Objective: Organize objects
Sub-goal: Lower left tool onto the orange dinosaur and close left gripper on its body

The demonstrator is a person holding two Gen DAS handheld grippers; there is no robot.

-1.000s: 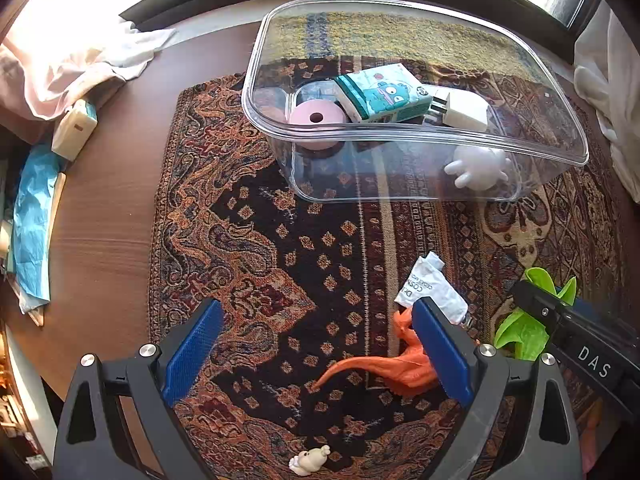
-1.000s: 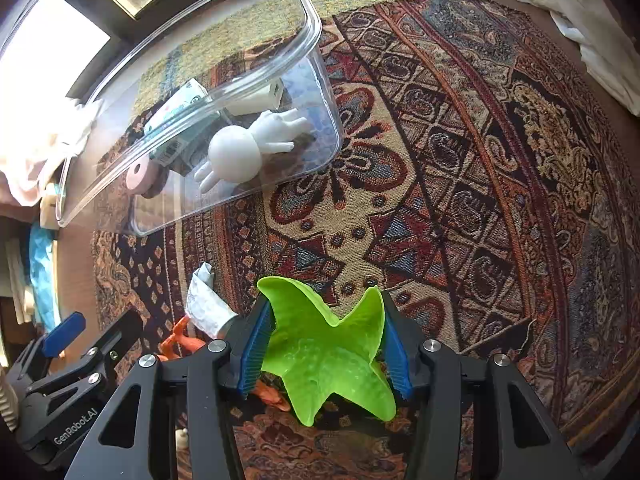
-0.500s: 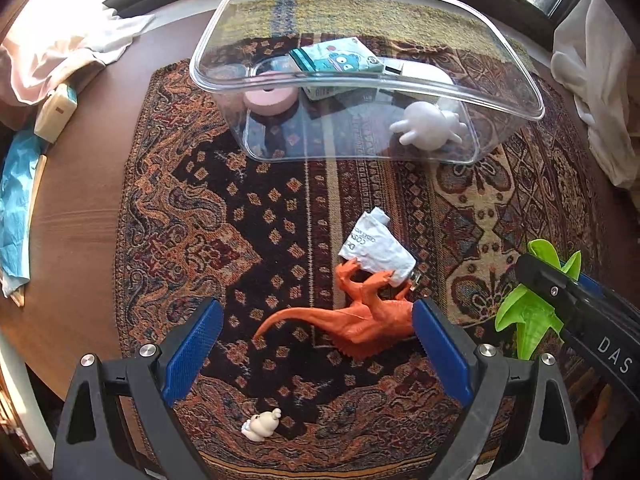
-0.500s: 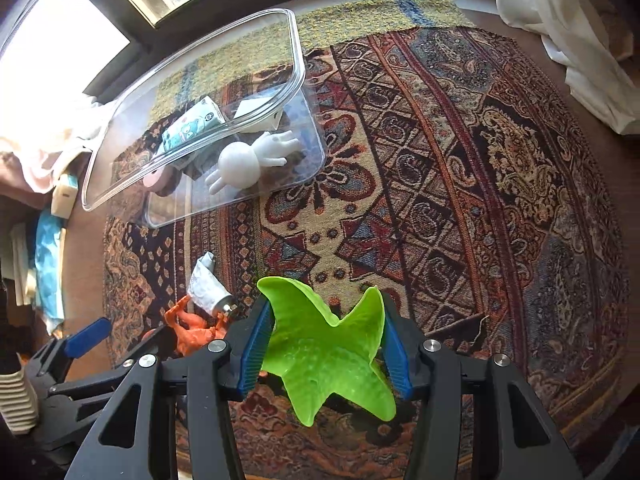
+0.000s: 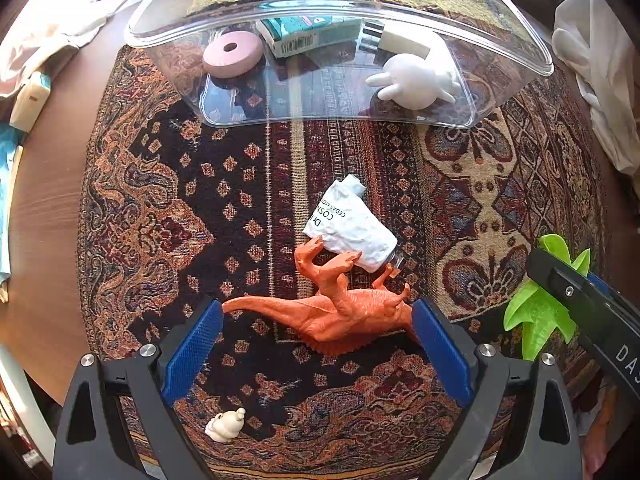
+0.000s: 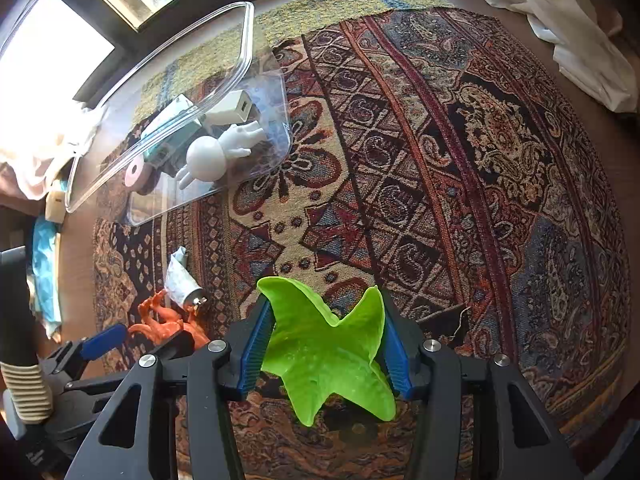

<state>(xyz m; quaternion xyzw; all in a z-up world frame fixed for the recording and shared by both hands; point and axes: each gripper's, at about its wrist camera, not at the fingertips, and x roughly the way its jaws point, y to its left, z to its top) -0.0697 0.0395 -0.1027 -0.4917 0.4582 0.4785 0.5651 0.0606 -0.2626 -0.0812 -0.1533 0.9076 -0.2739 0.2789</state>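
Observation:
My left gripper (image 5: 316,320) is open, its blue pads on either side of an orange toy dinosaur (image 5: 340,308) lying on the patterned rug (image 5: 168,208). A crumpled white tube (image 5: 354,230) lies against the dinosaur's head. A small cream figurine (image 5: 226,426) lies near the rug's front edge. My right gripper (image 6: 324,336) is shut on a green starfish toy (image 6: 328,356), held above the rug; it also shows in the left wrist view (image 5: 540,312). A clear plastic bin (image 5: 340,52) at the back holds a pink ring (image 5: 232,54), a teal box (image 5: 308,32), a white charger (image 5: 400,40) and a white figure (image 5: 416,80).
The rug covers a wooden table (image 5: 44,208). White cloth (image 5: 592,80) lies at the right edge, pale cloth (image 5: 48,44) and a white box (image 5: 28,100) at the left. A window (image 6: 60,48) runs behind the bin.
My left gripper has pulled back and lowered around the dinosaur, which now sits between the open pads. My right gripper has risen and drawn back, still holding the starfish.

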